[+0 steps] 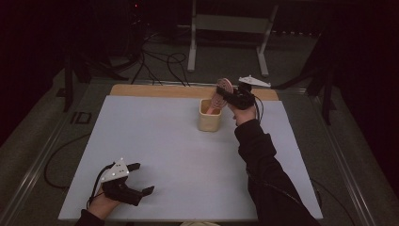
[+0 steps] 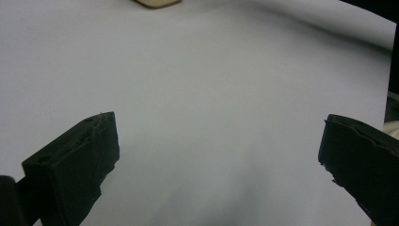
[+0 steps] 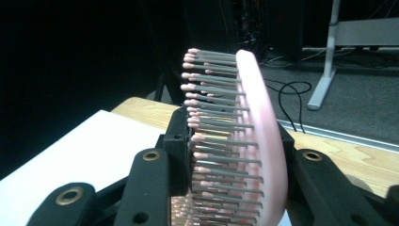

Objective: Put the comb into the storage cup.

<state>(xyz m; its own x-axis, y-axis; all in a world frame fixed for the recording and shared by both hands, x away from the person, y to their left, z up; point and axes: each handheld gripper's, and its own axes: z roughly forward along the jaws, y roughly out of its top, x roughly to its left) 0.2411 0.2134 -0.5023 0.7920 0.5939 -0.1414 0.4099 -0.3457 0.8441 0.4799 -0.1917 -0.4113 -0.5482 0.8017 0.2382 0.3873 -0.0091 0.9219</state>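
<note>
Pink hairbrush (image 3: 244, 141) clamped in the right gripper (image 3: 235, 160).
Its head stands up between the jaws, its handle dipping into the beige cup (image 1: 209, 117) below; left gripper (image 1: 134, 179) released.

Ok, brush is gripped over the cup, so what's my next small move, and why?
Probably lower the right gripper a little further. The pink hairbrush is clamped in its jaws with its lower end already inside the cream cup, so it looks not yet seated; opening now might let it tip.
</note>
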